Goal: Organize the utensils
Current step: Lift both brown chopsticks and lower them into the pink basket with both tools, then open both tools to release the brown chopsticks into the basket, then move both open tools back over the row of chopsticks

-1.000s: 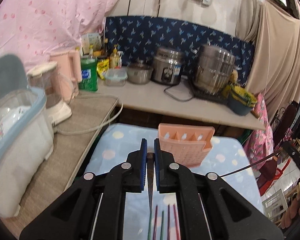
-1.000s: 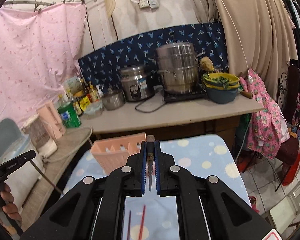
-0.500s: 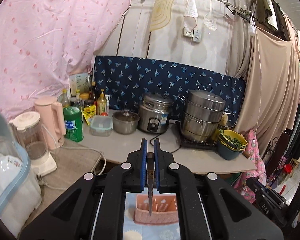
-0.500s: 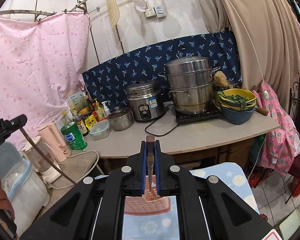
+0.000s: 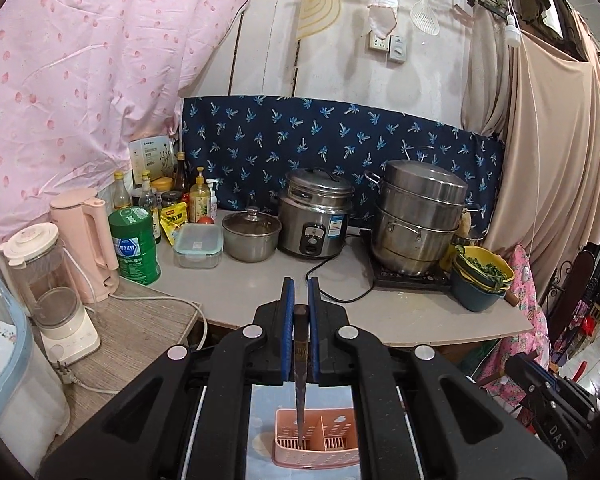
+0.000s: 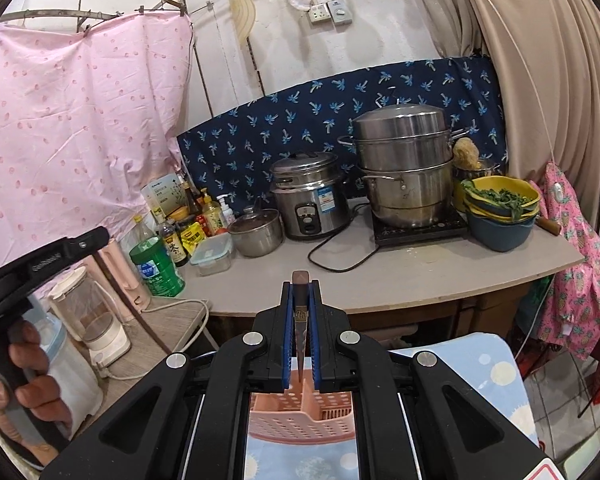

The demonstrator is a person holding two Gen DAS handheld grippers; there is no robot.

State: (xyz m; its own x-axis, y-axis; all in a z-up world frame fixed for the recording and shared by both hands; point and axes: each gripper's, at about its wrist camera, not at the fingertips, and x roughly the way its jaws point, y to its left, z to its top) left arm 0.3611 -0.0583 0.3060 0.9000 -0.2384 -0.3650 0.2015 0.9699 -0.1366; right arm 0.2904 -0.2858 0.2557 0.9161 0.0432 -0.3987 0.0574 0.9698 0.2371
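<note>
Now each hand carries one dark chopstick pinched upright between closed blue fingers: the left gripper grips its chopstick with the tip hanging over the left compartment of the pink holder, and the right gripper grips its chopstick above the same holder, near the middle divider. Whether either tip is already inside the rim is hard to judge from these angles. To do this well, I would lower one stick at a time, keep it vertical, clear the divider, and let go only once the tip is well down in a slot, so it does not tip out. The holder stands on a dotted blue cloth and looks light, so a sideways nudge could shift it. Beyond lies the worktop with its rice cooker and steamer, well clear of the work.
</note>
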